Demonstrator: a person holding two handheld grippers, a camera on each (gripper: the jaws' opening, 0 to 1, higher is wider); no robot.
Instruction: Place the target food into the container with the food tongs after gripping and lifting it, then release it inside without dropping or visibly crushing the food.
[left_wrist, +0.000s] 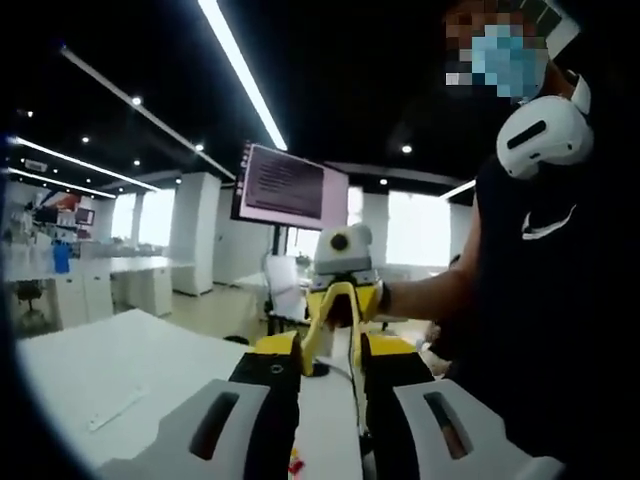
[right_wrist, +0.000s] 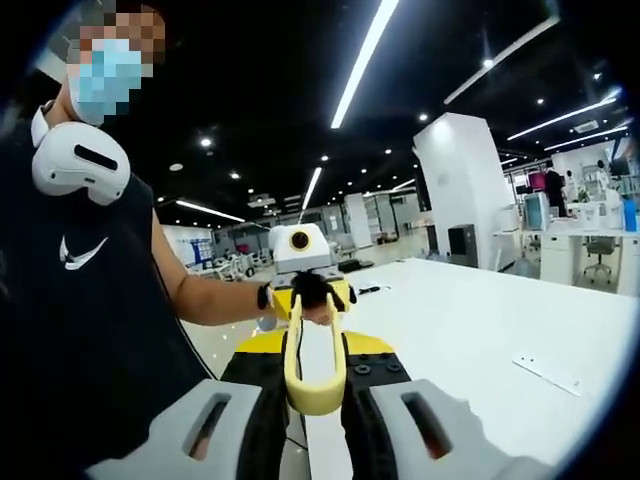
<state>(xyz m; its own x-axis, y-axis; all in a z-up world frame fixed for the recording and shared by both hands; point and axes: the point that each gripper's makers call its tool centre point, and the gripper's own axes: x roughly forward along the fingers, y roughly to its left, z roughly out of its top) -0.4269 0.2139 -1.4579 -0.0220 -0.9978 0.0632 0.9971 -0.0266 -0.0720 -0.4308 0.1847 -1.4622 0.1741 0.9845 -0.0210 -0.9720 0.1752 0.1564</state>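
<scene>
Nearest to us in the left gripper view are the left gripper's (left_wrist: 335, 395) own jaws, rising from the bottom edge with a narrow gap between them; a thin yellow strip of the food tongs (left_wrist: 327, 318) runs up through that gap, so we read the jaws as closed on the tongs. In the right gripper view the right gripper (right_wrist: 316, 415) does likewise: its jaws stand close on either side of the looped end of the yellow tongs (right_wrist: 314, 372), which sits right between them (the loop is plain to see here).

Going outward, each view looks along the tongs to the other gripper facing it, with the person's hand (right_wrist: 312, 291) wrapped around it. The tongs are held in the air between the two grippers, above the white table (right_wrist: 480, 330). We cannot make out any food or container.

Beyond that, the person in a dark sleeveless shirt (left_wrist: 545, 300) wears white headphones (left_wrist: 545, 135) around the neck. A monitor (left_wrist: 290, 187) on a stand rises behind the table, and a thin white strip (right_wrist: 547, 373) lies flat on the tabletop.
</scene>
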